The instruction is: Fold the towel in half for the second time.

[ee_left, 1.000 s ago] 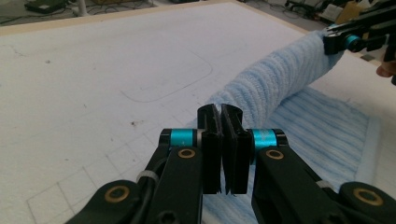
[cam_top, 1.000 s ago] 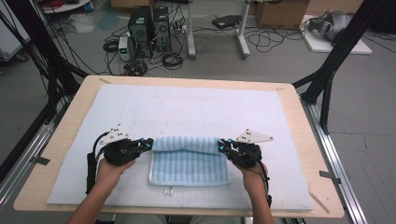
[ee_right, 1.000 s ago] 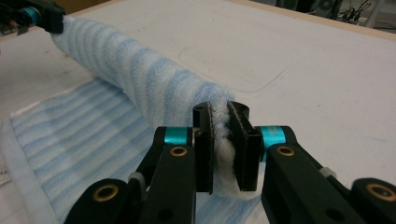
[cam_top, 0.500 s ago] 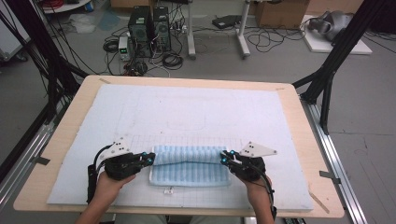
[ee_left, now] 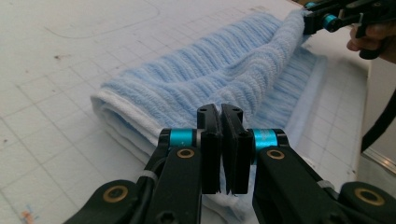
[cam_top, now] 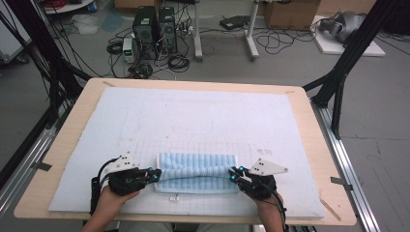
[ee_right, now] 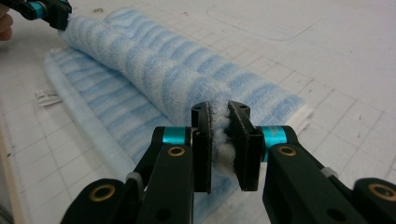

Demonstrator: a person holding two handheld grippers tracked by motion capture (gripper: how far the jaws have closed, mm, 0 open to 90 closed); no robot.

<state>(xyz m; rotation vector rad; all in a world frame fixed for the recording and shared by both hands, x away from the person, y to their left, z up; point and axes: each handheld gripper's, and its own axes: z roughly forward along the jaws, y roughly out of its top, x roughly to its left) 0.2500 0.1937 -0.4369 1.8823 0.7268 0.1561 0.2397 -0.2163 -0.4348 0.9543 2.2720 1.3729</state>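
High view: both grippers (cam_top: 153, 175) (cam_top: 234, 175) clamp towel (cam_top: 196, 171) ends.

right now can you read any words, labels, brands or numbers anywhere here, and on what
No text can be read.
Care tag on the striped towel: a small white tag at its near edge, print too blurred to read.
White mat: drawn grid lines and outlines, no letters or digits legible.
Grippers: no markings legible.

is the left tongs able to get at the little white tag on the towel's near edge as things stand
Probably not right now. The left tongs are shut on the towel at its left end, so they would have to let go first. The white tag itself lies bare on the mat, close by, nothing covering it.
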